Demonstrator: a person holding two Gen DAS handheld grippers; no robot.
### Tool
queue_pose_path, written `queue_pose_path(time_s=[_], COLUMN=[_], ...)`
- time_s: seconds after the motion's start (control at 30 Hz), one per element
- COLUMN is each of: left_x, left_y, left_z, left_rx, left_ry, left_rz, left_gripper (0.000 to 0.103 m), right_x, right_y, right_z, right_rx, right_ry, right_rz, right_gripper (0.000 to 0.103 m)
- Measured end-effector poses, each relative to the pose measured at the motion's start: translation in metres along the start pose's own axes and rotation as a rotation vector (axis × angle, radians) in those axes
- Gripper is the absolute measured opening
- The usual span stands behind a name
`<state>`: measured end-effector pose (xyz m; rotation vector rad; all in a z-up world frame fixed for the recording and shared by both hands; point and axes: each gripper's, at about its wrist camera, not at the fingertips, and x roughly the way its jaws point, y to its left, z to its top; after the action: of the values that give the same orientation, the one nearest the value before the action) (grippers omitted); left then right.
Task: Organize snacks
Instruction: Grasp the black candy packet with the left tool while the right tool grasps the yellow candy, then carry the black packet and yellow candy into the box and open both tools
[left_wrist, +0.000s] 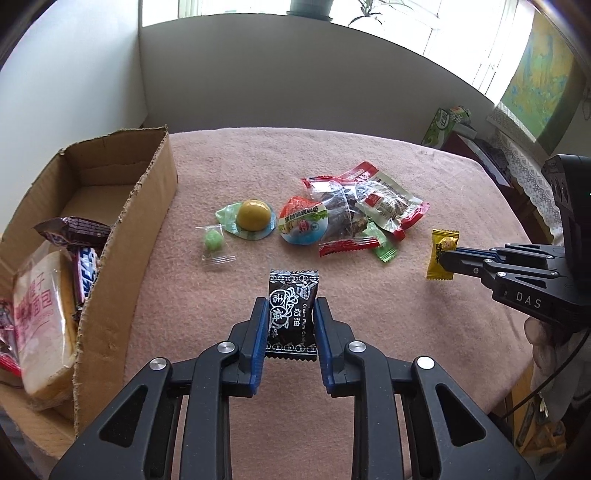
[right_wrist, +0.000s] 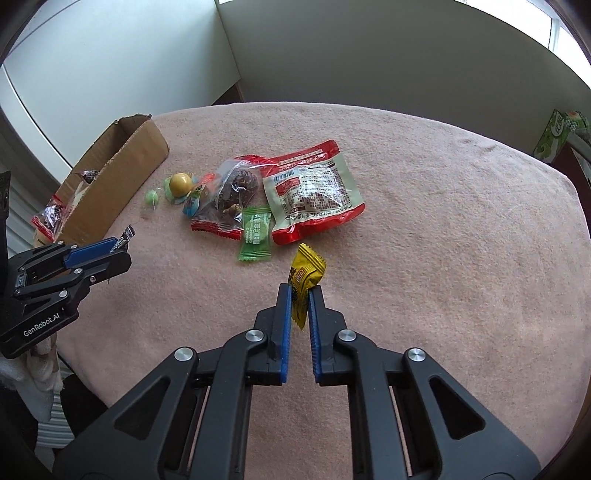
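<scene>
- Your brown cardboard box (left_wrist: 122, 206) at the counter's (left_wrist: 369, 155) left held a wrapped bread slice (left_wrist: 44, 317) and chocolate bars (left_wrist: 86, 269).
- Your left tool (left_wrist: 290, 317) clamped the black plum candy wrapper (left_wrist: 291, 295), long axis pointing away.
- Your right tool (right_wrist: 300, 295) pinched the yellow candy wrapper (right_wrist: 308, 273), upright, above the counter.

hidden: lower part of bread pack (left_wrist: 44, 325) behind box wall (left_wrist: 122, 266) | cut off: green carton (right_wrist: 561, 134) at right edge | unreadable: small print on red pouch (right_wrist: 314, 188)
</scene>
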<state>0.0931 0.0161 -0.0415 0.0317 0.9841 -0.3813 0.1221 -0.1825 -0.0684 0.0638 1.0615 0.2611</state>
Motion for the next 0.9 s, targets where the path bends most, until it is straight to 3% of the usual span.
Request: queue_pose_path(time_s=[0.43, 0.9], left_x=[-0.046, -0.08], left_y=[0.034, 0.109], left_z=[0.002, -0.008], left_rx=[-0.06, -0.178], left_ry=[-0.092, -0.152], left_rz=[0.017, 0.133], left_gripper=[0.023, 0.023], right_x=[-0.041, -0.03], right_y=[0.046, 0.148], right_z=[0.028, 0.086], right_rx=[-0.047, -0.16], right_ry=[-0.111, -0.14], right_rz=[0.091, 0.237], right_gripper=[0.008, 0.008])
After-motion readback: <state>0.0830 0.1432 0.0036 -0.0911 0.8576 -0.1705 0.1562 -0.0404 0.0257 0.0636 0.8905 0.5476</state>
